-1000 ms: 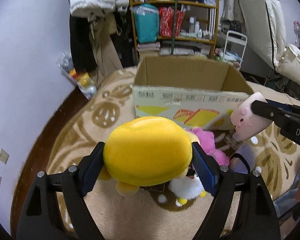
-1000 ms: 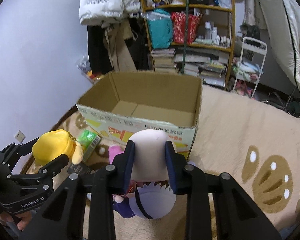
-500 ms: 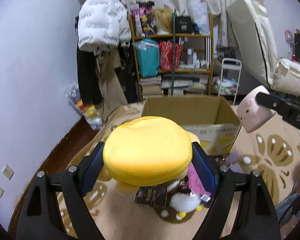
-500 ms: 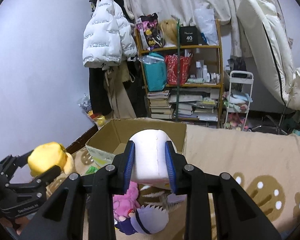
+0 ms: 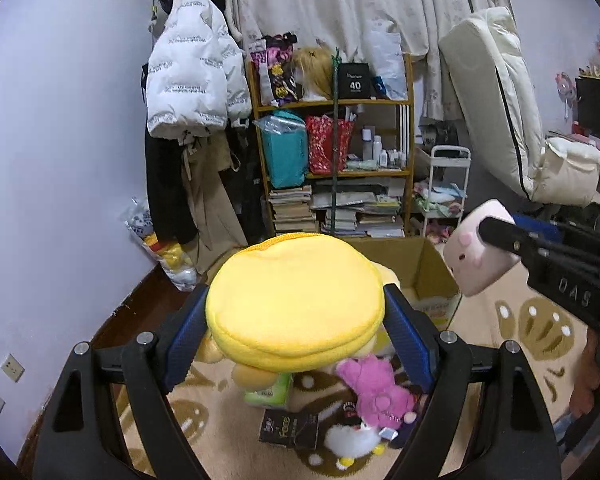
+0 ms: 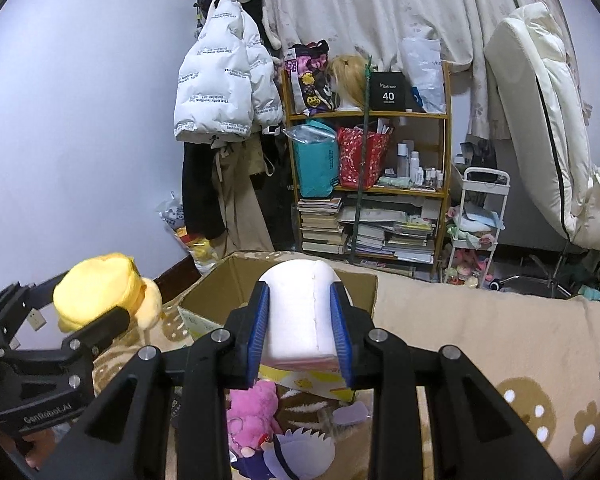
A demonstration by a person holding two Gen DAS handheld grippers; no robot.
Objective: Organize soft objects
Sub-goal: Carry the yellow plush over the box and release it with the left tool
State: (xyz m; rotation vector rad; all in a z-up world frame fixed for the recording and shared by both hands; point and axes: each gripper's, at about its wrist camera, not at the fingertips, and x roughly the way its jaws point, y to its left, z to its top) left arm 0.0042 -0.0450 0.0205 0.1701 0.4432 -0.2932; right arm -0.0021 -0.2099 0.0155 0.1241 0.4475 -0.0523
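Observation:
My left gripper (image 5: 296, 332) is shut on a round yellow plush (image 5: 296, 300), its blue pads pressing both sides. My right gripper (image 6: 300, 332) is shut on a white-and-pink block-shaped plush (image 6: 300, 312). That plush (image 5: 480, 256) shows a small pink face in the left wrist view, and the yellow plush (image 6: 100, 292) appears at the left of the right wrist view. Both are held above the carpet, in front of an open cardboard box (image 6: 216, 292) (image 5: 428, 268). On the carpet below lie a pink plush (image 5: 376, 392), a white plush (image 5: 352, 440) and a purple-and-white plush (image 6: 300, 452).
A tan patterned carpet (image 6: 480, 340) covers the floor. Beyond the box stand a cluttered wooden shelf (image 5: 336, 168), hanging coats (image 5: 196, 80) and a white cart (image 5: 444, 188). A green packet (image 5: 268, 394) and a black packet (image 5: 288, 432) lie near the plushes. A hand (image 5: 592, 380) holds the right gripper.
Both grippers have risen and tilted up with their plushes still held. The box and the floor toys have dropped lower in both views, and more of the shelf and curtain shows.

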